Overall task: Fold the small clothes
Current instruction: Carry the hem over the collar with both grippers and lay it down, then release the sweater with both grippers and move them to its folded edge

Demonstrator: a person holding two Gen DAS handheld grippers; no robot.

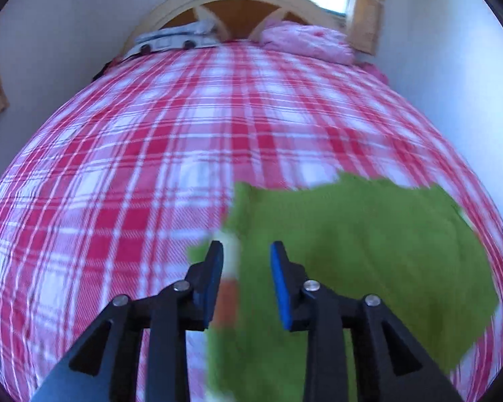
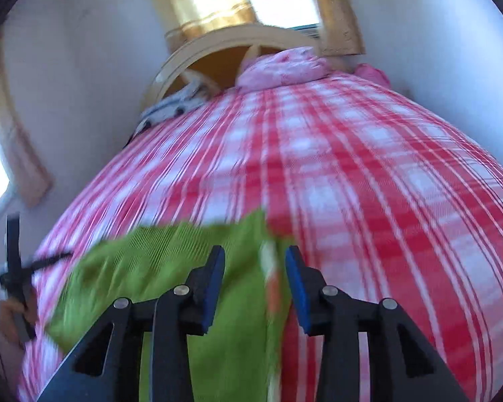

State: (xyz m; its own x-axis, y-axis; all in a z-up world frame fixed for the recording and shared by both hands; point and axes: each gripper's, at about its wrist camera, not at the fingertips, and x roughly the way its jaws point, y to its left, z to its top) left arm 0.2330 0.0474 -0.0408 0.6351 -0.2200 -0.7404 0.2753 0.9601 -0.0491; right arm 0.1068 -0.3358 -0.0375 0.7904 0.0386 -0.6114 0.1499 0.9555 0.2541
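A small green garment (image 1: 352,251) with a white and orange trim strip lies flat on the red-and-white checked bed. In the left wrist view my left gripper (image 1: 246,251) is open, its jaws either side of the garment's left trimmed edge, just above it. In the right wrist view the same green garment (image 2: 171,268) fills the lower left. My right gripper (image 2: 255,254) is open over the garment's right trimmed edge. Both views are motion-blurred. Whether the fingers touch the cloth I cannot tell.
The checked bedcover (image 1: 184,134) stretches to a curved wooden headboard (image 1: 238,3). A pink pillow (image 1: 305,42) and a grey folded item (image 1: 177,38) lie at the head. The other gripper's black frame (image 2: 15,268) shows at the left edge. White walls flank the bed.
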